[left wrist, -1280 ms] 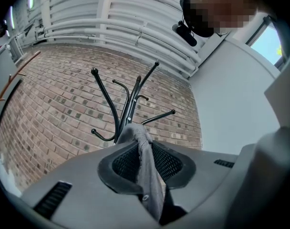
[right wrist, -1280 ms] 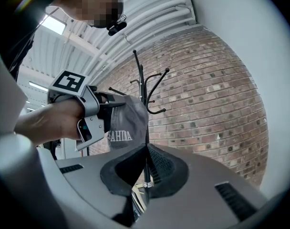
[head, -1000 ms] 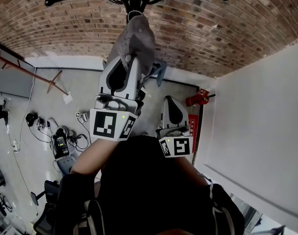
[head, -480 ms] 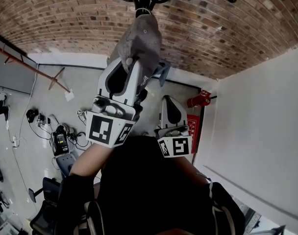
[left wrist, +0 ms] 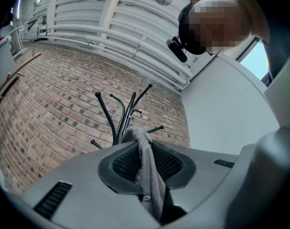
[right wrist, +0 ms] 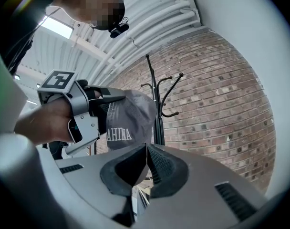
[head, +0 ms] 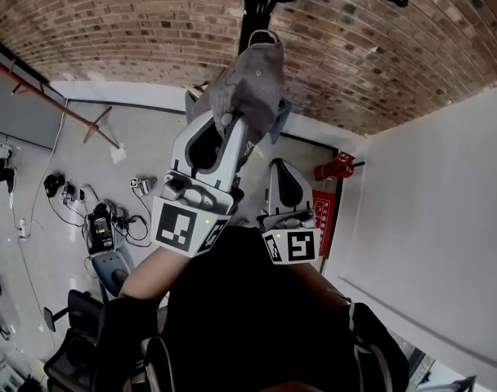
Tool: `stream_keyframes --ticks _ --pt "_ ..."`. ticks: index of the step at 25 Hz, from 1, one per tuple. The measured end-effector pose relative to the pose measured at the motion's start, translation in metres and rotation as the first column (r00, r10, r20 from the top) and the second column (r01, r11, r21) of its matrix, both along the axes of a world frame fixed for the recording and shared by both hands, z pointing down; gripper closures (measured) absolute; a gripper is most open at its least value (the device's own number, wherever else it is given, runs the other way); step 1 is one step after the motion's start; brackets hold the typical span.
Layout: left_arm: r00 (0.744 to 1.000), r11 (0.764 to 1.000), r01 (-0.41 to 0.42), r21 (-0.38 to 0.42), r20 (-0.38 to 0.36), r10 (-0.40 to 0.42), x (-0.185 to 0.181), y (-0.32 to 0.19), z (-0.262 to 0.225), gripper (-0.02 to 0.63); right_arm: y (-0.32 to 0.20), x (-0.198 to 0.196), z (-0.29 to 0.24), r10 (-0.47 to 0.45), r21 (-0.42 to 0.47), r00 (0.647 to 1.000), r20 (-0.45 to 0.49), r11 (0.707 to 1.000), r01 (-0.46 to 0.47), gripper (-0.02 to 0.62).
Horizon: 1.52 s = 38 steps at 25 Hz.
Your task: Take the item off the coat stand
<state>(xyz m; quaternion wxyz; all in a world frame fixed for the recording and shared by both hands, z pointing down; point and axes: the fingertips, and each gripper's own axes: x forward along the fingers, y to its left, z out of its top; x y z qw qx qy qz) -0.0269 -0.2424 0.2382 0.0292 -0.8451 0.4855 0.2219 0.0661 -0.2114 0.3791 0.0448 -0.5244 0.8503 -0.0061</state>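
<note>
A grey cap with white lettering hangs just in front of the black coat stand, close to its pole. Whether it still touches a hook I cannot tell. My left gripper is raised to it and shut on its fabric. In the left gripper view the grey cap runs down between the pads, with the coat stand behind. My right gripper is lower and to the right, shut and empty. In the right gripper view the cap and left gripper show left of the coat stand.
A brick wall stands behind the stand and a white wall runs along the right. A red fire extinguisher sits at the wall's foot. Cables and devices lie on the floor at left, near a chair.
My left gripper with the cap has shifted a little right and lower against the stand's hooks, which have slid up toward the frame's top. The right gripper has stayed put.
</note>
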Motion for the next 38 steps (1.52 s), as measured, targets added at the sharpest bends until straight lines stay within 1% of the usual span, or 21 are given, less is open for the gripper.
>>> stream_keyframes --ticks 6,14,17,20,22,26,27,30,31,32,36,38 --pt "1.0 1.0 -0.007 -0.019 -0.03 0.007 -0.009 0.012 0.009 0.515 0.009 -0.002 0.003 0.004 -0.004 1.0 -0.003 1.0 -0.004 0.575" --pt "0.999 0.999 0.011 -0.046 -0.04 -0.013 -0.021 0.026 0.025 0.515 0.012 -0.009 -0.005 0.001 0.018 1.0 0.004 1.0 -0.002 0.575" --pt "0.999 0.998 0.022 -0.067 -0.034 -0.025 -0.026 0.03 0.038 0.515 0.012 -0.014 -0.004 -0.006 0.016 1.0 -0.022 1.0 0.006 0.575" --pt "0.999 0.995 0.038 -0.094 -0.012 -0.039 -0.028 0.035 0.051 0.515 0.013 -0.02 -0.005 -0.007 0.011 0.997 -0.072 1.0 0.008 0.575" --pt "0.999 0.994 0.046 -0.102 0.011 -0.046 -0.028 0.038 0.056 0.515 0.013 -0.021 -0.01 0.004 0.02 0.997 -0.076 1.0 -0.002 0.575" --pt "0.999 0.995 0.052 -0.09 0.001 -0.052 -0.032 0.043 0.061 0.515 0.014 -0.023 -0.017 0.022 0.032 0.997 -0.077 0.999 -0.02 0.575" --pt "0.998 0.994 0.058 -0.088 0.011 -0.058 -0.033 0.045 0.064 0.515 0.014 -0.024 -0.018 0.025 0.036 0.996 -0.083 0.999 -0.022 0.575" --pt "0.992 0.992 0.083 -0.093 0.107 -0.073 -0.033 0.051 0.085 0.515 0.013 -0.027 -0.015 0.026 0.033 0.995 -0.093 0.999 -0.023 0.575" --pt "0.989 0.992 0.086 -0.094 0.127 -0.074 -0.032 0.052 0.089 0.515 0.012 -0.027 -0.013 0.028 0.028 0.995 -0.092 0.999 -0.025 0.575" --pt "0.989 0.991 0.085 -0.1 0.133 -0.071 -0.032 0.052 0.093 0.515 0.011 -0.027 -0.011 0.032 0.024 0.995 -0.092 0.999 -0.03 0.575" --pt "0.991 0.988 0.068 -0.136 0.12 -0.051 -0.032 0.051 0.103 0.515 0.014 -0.025 -0.009 0.051 0.026 0.995 -0.087 0.998 -0.049 0.575" --pt "0.99 0.986 0.068 -0.151 0.132 -0.048 -0.031 0.051 0.107 0.515 0.014 -0.025 -0.011 0.053 0.036 0.995 -0.079 0.998 -0.05 0.575"
